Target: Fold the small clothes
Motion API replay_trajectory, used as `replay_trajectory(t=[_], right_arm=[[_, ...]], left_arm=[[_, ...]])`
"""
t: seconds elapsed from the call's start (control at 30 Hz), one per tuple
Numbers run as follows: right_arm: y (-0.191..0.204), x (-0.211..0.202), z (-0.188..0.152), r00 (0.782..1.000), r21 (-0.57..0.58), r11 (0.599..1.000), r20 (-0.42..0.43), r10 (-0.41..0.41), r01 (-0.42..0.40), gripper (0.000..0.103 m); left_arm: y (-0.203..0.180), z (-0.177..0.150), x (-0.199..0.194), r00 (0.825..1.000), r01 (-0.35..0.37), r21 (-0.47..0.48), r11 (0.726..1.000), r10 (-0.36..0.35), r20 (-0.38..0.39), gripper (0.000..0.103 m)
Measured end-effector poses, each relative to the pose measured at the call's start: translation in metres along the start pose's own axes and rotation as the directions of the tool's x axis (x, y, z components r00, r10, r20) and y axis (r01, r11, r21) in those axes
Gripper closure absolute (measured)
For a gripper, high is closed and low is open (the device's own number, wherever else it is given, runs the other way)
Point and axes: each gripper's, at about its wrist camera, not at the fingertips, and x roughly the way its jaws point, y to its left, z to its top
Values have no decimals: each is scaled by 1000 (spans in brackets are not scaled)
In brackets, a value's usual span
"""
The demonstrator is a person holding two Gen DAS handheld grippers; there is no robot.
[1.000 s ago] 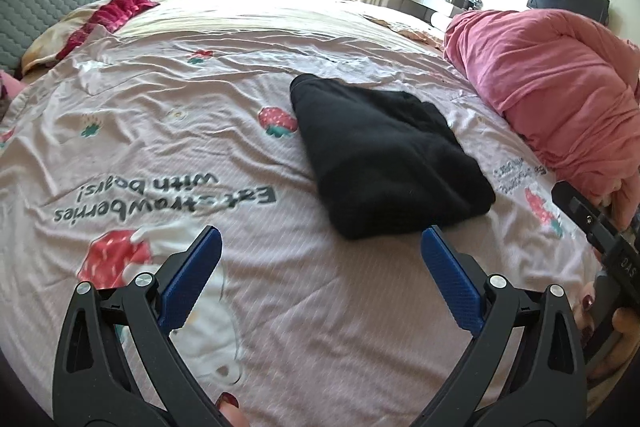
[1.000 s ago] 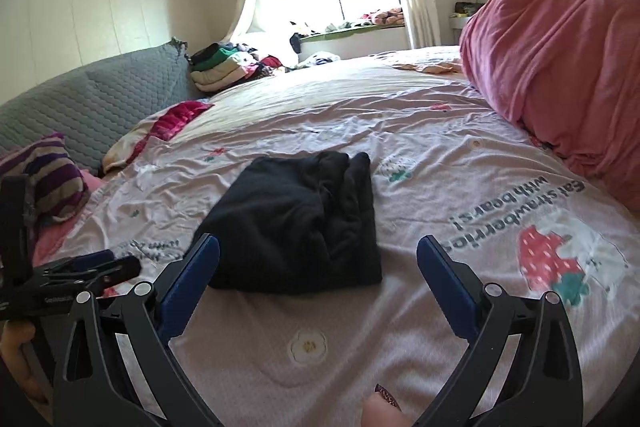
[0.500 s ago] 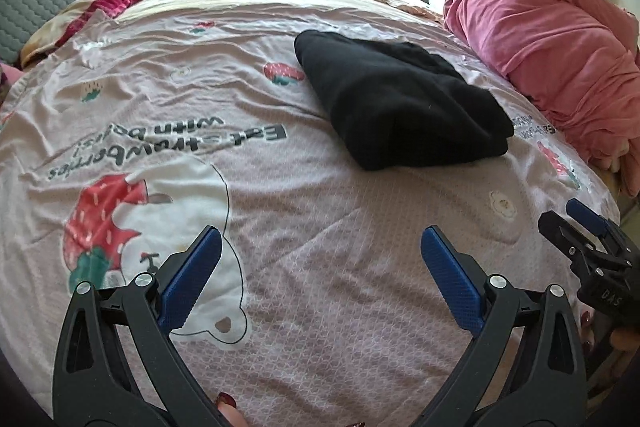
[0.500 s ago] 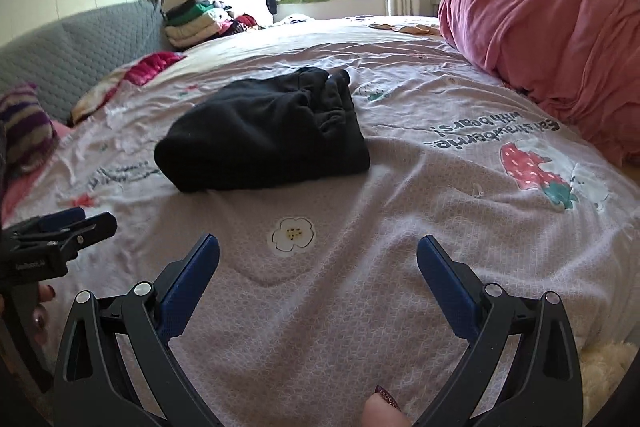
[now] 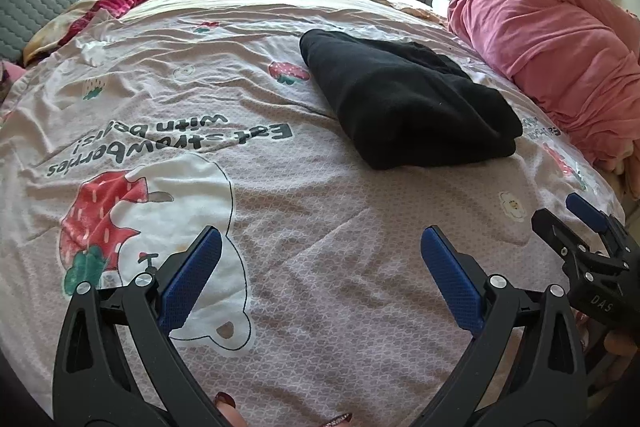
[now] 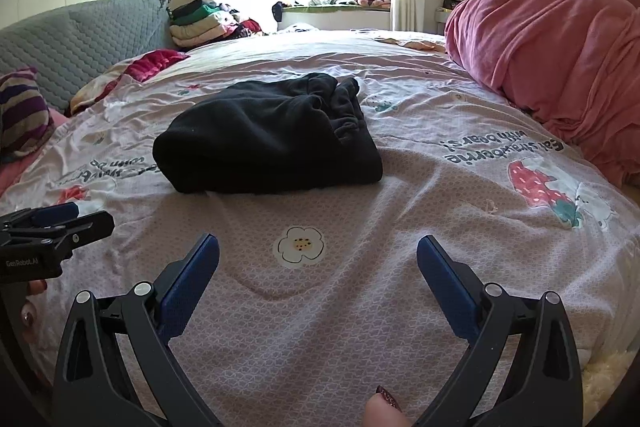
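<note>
Black fleece garment (image 5: 404, 107) lies folded — thick, rounded rectangle — on the printed bedsheet (image 5: 304, 211); left gripper (image 5: 320, 267) and right gripper (image 6: 318, 271) fingers spread, empty.

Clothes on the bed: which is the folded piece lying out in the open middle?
The black garment, alone on the printed sheet; the other folded clothes are stacked by the headboard.

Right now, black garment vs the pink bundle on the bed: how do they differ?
The black garment is folded into a flat, compact block; the pink bundle is a loose, rumpled heap. The black garment lies mid-bed; the pink bundle sits along the bed's right edge. The pink bundle looks far bulkier and taller. Both rest on the strawberry-print sheet, apart from each other, and neither gripper touches them.
</note>
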Motion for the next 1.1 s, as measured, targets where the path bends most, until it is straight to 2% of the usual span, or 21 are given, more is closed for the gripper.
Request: replay_trajectory(t=[1.1], right_arm=[[-3,7,-1,1000,11,1000,-23,-18,18,5]], left_arm=[[0,0,3,999,-40,4,999,40,-29,9]])
